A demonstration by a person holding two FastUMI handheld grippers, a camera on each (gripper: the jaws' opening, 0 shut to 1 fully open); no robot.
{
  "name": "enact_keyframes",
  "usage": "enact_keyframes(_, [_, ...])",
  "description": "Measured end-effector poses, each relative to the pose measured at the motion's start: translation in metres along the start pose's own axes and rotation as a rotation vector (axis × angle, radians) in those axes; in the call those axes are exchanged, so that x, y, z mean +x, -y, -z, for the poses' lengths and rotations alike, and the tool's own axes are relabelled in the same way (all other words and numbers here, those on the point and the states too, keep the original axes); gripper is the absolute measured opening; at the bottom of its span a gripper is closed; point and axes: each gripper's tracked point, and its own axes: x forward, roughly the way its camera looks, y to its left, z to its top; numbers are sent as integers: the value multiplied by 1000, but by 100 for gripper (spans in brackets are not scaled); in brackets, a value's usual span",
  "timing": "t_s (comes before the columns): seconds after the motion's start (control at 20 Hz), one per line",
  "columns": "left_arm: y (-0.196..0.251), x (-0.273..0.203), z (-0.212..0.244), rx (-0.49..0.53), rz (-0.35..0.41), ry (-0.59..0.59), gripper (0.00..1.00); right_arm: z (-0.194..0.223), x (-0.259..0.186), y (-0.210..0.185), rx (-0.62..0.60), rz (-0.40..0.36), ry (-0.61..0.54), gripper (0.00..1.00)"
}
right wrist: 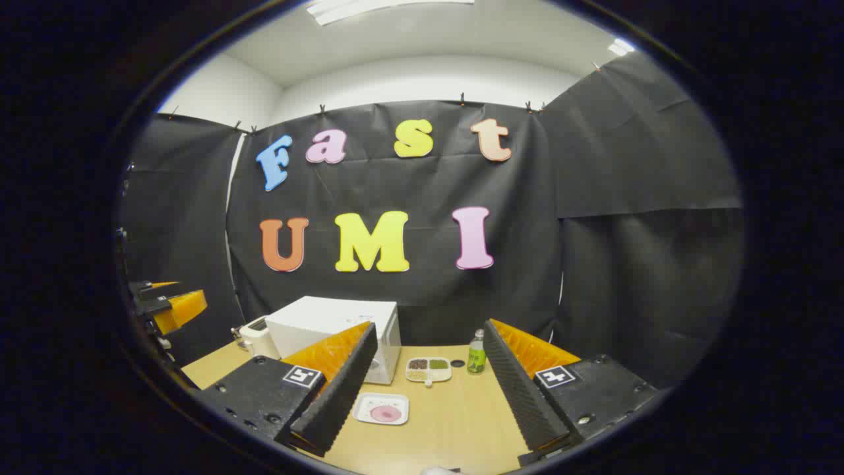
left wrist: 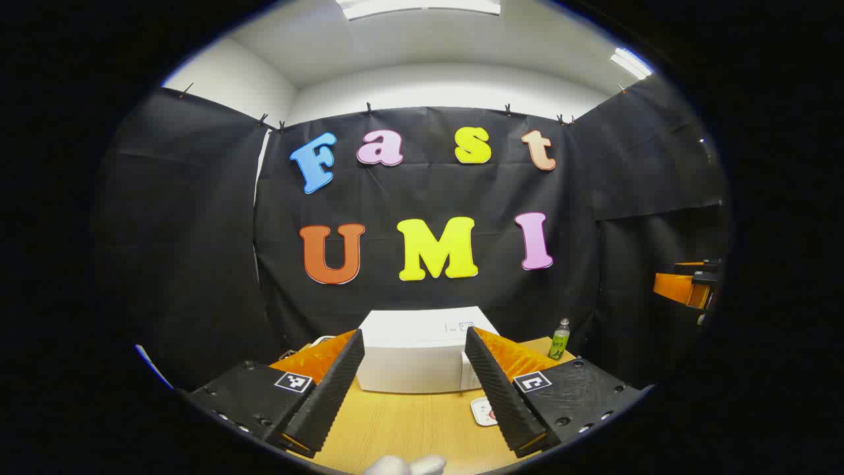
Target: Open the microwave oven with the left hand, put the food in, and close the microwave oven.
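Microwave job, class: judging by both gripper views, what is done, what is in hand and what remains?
Nothing is done: the microwave is shut and the food plate sits on the table. Both the left gripper and right gripper are open, holding nothing. Opening, loading and closing remain.

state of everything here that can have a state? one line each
microwave oven: door shut, standing on the table
left tool: open, holding nothing
right tool: open, holding nothing
plate of food: on the table in front of the microwave oven, not picked up
divided tray: on the table, compartments filled
green bottle: upright, cap on
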Motion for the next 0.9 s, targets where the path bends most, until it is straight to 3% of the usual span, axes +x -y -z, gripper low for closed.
enact_keyframes(0.05, [-1, 1, 1, 2, -4, -4, 95, 1, 2, 0, 1, -2, -5, 96])
enact_keyframes(0.45, [0, 17, 7, 11, -17, -24, 94, 4, 18, 2, -5, -15, -17, 100])
enact_keyframes(0.5, [1, 19, 8, 13, -17, -24, 85, 4, 19, 3, -6, -14, -18, 100])
enact_keyframes(0.55, [2, 22, 9, 13, -19, -27, 94, 3, 19, 5, -8, -13, -19, 96])
enact_keyframes(0.7, [7, 31, 20, 24, -15, -35, 94, 3, 21, 10, -13, -6, -16, 100])
enact_keyframes(0.75, [10, 36, 26, 32, -13, -42, 85, 3, 21, 13, -15, -4, -15, 100])
enact_keyframes(0.8, [17, 42, 32, 35, -2, -40, 94, 3, 21, 16, -16, -2, -16, 100])
enact_keyframes(0.9, [31, 56, 43, 15, 20, -18, 95, 3, 21, 23, -23, 4, -20, 96])
